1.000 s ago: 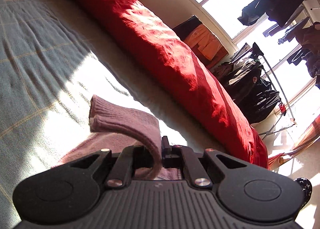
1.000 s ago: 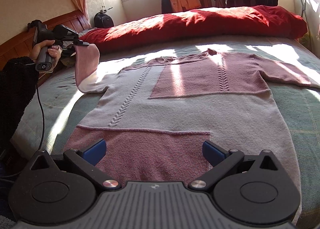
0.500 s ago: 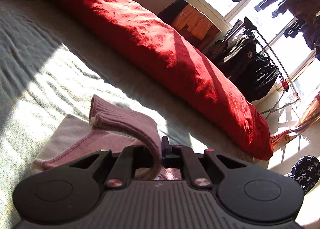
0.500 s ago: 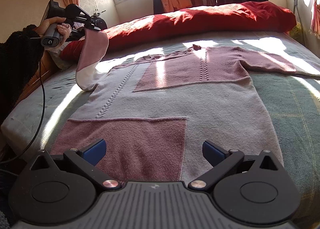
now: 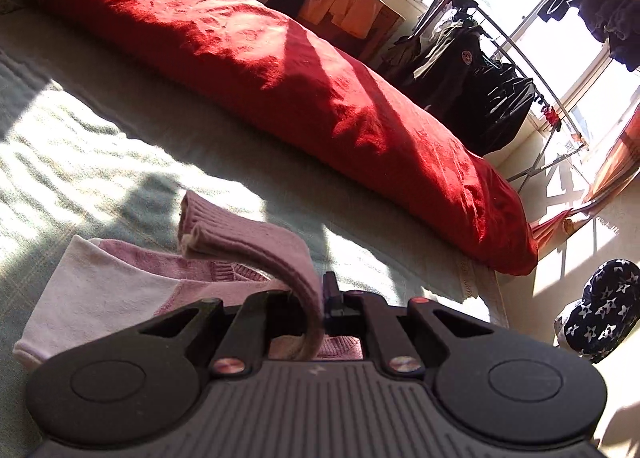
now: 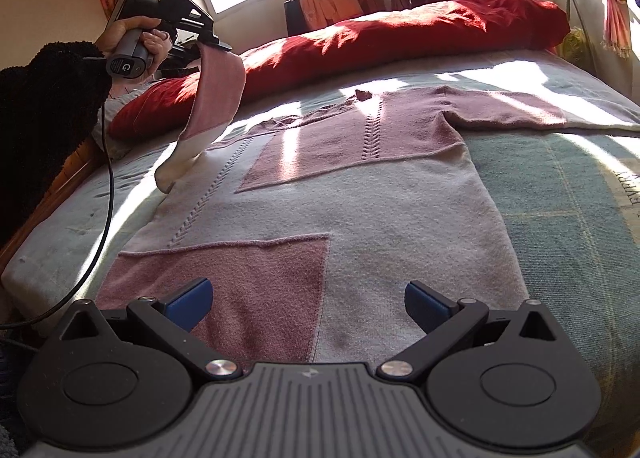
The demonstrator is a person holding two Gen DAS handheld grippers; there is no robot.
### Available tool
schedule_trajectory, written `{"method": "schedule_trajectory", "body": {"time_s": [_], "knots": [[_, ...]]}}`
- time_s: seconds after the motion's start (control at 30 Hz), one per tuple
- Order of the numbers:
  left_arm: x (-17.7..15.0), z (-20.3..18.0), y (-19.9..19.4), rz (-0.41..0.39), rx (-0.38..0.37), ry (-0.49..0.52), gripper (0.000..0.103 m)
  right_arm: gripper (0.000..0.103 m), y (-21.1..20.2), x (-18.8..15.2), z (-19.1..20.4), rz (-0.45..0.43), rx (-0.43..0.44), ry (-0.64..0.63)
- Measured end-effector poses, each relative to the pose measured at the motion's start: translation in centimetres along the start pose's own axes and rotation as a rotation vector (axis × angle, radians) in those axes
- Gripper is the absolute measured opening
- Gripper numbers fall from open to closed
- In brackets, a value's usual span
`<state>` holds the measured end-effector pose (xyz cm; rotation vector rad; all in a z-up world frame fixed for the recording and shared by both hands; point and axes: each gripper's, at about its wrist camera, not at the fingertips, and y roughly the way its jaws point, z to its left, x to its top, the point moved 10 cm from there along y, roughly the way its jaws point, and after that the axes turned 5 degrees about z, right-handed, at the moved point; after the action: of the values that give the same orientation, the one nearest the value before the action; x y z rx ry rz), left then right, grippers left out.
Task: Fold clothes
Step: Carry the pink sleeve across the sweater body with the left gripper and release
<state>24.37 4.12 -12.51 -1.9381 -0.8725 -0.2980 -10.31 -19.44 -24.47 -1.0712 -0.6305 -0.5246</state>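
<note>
The left gripper is clamped tight on the sleeve, and that sleeve has come up and across. A second ago it hung low out by the headboard side; now it hangs higher, nearer the sweater, with only its pale shoulder end trailing down to the bed. From the left wrist view the cuff arcs out of the pinched jaws and droops forward over the folded-back fabric below.

The sweater itself lies flat, front up, spread across the bed, with the other sleeve stretched out flat toward the far side. The red duvet runs along behind it.

The right gripper hovers over the hem, jaws wide apart, holding nothing; it has crept a little closer to the hem.

So this is the first fold under way: the sleeve being carried inward to lie across the chest. It isn't laid down yet, and the other sleeve and the body fold are yet to come.
</note>
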Motion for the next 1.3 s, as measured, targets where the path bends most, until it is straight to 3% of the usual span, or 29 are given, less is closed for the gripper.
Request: {"method": "schedule_trajectory", "body": {"time_s": [0.3,0.67,0.8,1.0,1.3], "knots": [[-2.7,-3.1,3.5,0.060,0.022,0.086,0.005,0.103,0.3,-0.2,-0.5,0.009,0.003,0.013],[-5.9,-4.3,7.9,0.141,0.078,0.165,0.006,0.103,0.9,-0.4,-0.4,0.028,-0.005,0.003],[-6.9,-4.8,8.9,0.166,0.085,0.196,0.024,0.103,1.1,-0.4,-0.6,0.035,-0.015,0.006],[-8.0,-6.1,9.2,0.190,0.071,0.265,0.038,0.103,1.3,-0.5,-0.7,0.042,-0.023,0.012],[-9.5,-8.5,9.3,0.214,0.063,0.399,0.041,0.103,1.3,-0.6,-0.6,0.044,-0.031,0.008]]}}
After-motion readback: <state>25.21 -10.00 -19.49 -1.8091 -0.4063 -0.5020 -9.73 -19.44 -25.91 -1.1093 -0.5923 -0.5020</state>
